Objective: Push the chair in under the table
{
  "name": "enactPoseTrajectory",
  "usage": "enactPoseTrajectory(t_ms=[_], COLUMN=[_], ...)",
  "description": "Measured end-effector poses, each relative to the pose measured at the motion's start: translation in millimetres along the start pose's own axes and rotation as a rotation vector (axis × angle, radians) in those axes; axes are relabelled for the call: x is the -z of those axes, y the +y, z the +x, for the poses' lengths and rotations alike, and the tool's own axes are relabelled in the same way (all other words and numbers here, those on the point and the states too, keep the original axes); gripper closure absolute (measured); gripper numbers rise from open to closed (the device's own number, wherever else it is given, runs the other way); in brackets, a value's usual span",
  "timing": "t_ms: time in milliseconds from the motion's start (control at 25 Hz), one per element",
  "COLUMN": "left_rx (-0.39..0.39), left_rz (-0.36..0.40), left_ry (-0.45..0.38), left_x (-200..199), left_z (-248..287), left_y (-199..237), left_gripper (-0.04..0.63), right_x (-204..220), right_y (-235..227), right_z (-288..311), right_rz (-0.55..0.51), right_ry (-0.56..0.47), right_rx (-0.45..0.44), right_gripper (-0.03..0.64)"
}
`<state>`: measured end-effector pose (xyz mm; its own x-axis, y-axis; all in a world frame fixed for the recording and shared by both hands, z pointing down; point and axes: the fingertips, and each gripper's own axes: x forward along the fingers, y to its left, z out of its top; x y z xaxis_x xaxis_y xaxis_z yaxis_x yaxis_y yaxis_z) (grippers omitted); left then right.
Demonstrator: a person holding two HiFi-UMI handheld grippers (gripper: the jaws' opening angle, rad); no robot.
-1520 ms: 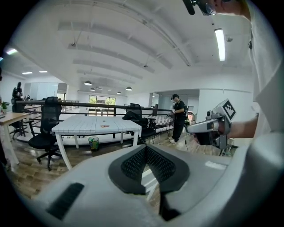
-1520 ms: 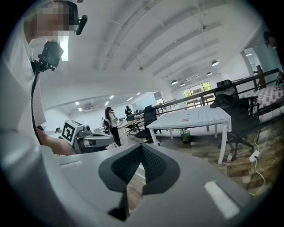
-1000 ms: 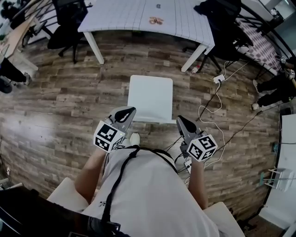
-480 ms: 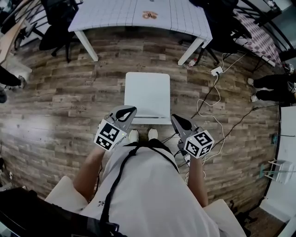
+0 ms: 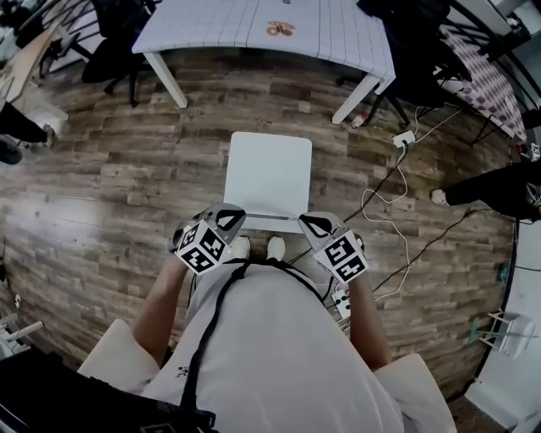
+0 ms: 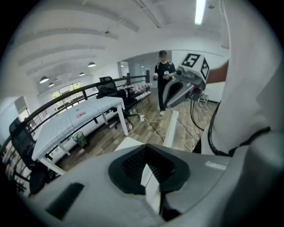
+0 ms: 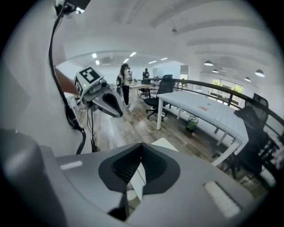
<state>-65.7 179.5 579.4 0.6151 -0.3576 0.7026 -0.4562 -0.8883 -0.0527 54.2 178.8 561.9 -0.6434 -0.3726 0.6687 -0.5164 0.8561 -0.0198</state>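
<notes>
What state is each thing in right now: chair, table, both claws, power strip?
chair: upright on the floor, pulled out, a clear gap to the table.
table: standing, near side open between its legs.
left claw: shut, empty, at the left end of the chair's back; contact unclear.
right claw: shut, empty, at the right end of the chair's back; contact unclear.
power strip: lying on the floor right of the chair, cables trailing.
</notes>
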Motion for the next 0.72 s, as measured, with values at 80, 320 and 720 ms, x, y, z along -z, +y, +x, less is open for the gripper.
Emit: enactPoseTrajectory(t_ms=[80, 320, 720], left_rx=[0.021, 0.115, 0.132], left_rz=[0.082, 0.177, 0.324], left_ry=[0.082, 0.233, 0.419], left_x=[13.3, 33.3, 69.7], left_z=[7.5, 23.8, 54.5], left_y=[-9.5, -32.0, -43.7], left_gripper=[0.588, 0.441, 0.359], right_x=[11.3, 44.8, 87.8], right_y=[7.0, 25.2, 29.5], right_z=[10.2, 31.1, 50.6], right_rz=[-0.133, -0.338, -0.437], right_ry=[0.083, 0.276, 0.442], right_rx=[-0.024, -0.147, -0.211], right_gripper=[0.609, 0.446, 0.403])
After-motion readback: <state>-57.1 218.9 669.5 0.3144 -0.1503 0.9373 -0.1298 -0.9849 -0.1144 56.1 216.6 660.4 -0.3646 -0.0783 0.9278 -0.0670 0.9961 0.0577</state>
